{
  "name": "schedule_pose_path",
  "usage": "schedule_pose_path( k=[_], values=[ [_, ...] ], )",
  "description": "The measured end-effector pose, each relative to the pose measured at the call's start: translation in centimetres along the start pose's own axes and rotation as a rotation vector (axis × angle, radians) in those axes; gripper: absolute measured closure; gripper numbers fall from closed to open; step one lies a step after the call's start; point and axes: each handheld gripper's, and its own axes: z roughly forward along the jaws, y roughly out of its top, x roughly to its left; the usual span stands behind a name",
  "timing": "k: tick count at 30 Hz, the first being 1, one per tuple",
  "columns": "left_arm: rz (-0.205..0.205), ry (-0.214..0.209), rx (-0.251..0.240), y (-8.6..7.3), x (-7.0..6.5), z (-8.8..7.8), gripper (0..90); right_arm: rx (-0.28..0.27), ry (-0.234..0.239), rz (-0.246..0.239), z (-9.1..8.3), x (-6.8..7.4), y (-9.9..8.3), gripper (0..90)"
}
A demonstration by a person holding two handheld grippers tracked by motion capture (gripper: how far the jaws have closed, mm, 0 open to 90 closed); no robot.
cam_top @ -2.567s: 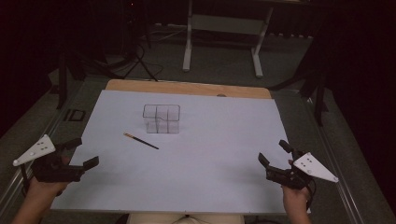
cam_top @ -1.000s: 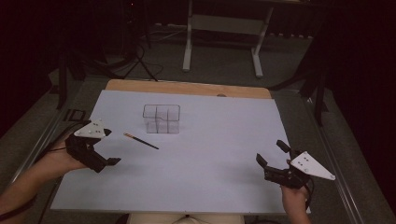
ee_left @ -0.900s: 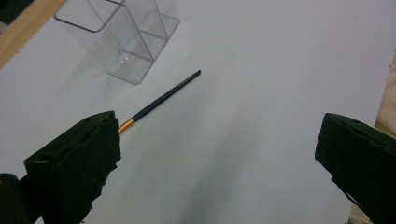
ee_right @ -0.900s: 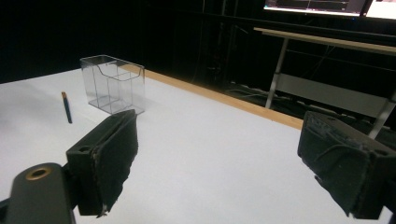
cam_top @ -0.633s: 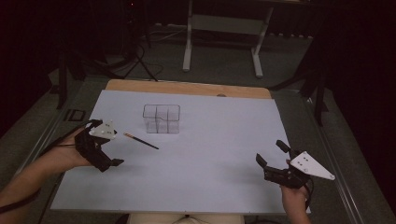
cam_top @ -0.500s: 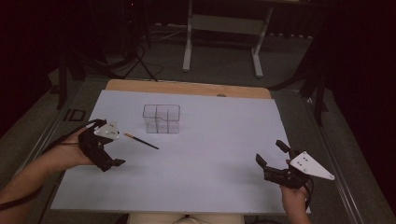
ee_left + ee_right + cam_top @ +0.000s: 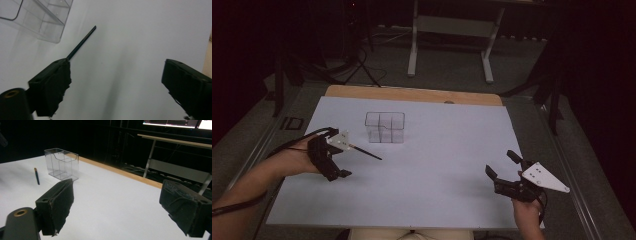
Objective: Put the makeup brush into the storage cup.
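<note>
A thin dark pencil (image 7: 366, 152) lies on the white table sheet (image 7: 437, 200), just in front of a clear plastic compartment box (image 7: 384, 127). My left gripper (image 7: 341, 154) sits at the pencil's near end, open wide, and its jaws have just been closing a little. In the left gripper view the pencil (image 7: 81, 42) runs from beside the box (image 7: 37, 17) down under the left jaw; only bare sheet shows between the jaws of the gripper (image 7: 116, 65). My right gripper (image 7: 499, 162) rests open at the front right, empty (image 7: 117, 185), and faces the box (image 7: 61, 163) and pencil (image 7: 37, 176).
A wooden strip (image 7: 412, 94) edges the table's far side. Behind it, on the dark floor, stand a metal frame's legs (image 7: 413, 50) and some cables. Metal rails run along both sides of the table.
My left hand has moved from the front left corner inward and toward the far side, up to the pencil's near end. The right gripper has stayed put.
</note>
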Motion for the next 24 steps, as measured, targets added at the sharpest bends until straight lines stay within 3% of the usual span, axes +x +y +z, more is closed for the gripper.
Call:
schedule_pose_path(
  k=[11,16,17,19,24],
  values=[
    [0.058,-0.027,0.055,0.1,1.2,0.9,17.5,-0.032,0.007,-0.002,0.0,0.1,0.0,12.2],
    [0.166,-0.026,0.049,0.3,1.1,1.3,26.9,-0.043,0.024,0.011,-0.1,0.1,0.0,12.2],
    [0.184,-0.030,0.050,0.3,1.1,1.4,32.4,-0.044,0.022,0.008,-0.2,0.1,0.0,12.2],
    [0.221,-0.032,0.063,0.5,1.1,1.7,33.1,-0.046,0.020,0.004,-0.2,0.1,0.0,12.2],
    [0.249,-0.048,0.107,0.9,1.3,2.3,36.2,-0.047,0.015,0.003,-0.3,0.2,-0.1,12.2]
  ],
)
